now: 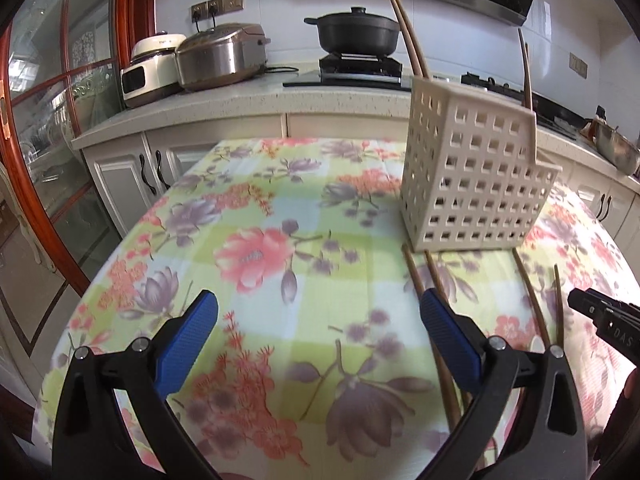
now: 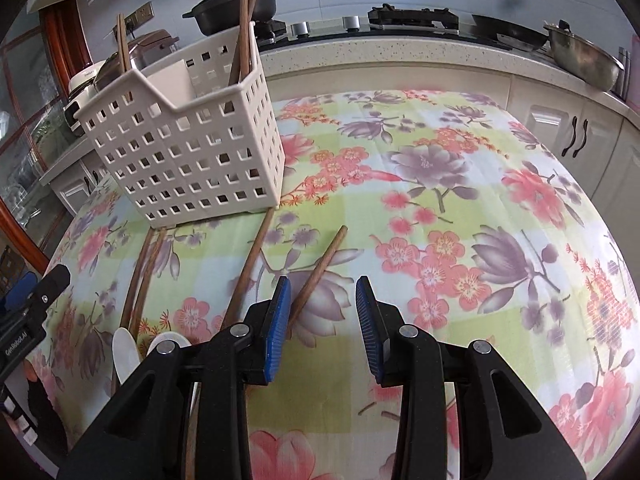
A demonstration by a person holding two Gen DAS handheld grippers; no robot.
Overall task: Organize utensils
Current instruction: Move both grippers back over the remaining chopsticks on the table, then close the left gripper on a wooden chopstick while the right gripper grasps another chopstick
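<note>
Chopsticks [image 2: 316, 276], thin brown wooden sticks loose on the floral-clothed bench [image 2: 460, 240], look light, stiff, slippery; I'd pinch mid-shaft. Left jaws wide, right jaws narrower, both empty.

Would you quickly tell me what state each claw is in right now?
Left claw: wide open, holding nothing.
Right claw: partly open, holding nothing; one chopstick lies on the table just beside its left finger.

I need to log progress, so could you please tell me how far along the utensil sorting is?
Partly done. Some chopsticks already stand in the white basket. Nothing is in hand: the left gripper and right gripper both hover with open, empty jaws. Left: several loose chopsticks on the floral tablecloth and white spoons by the near edge.
</note>
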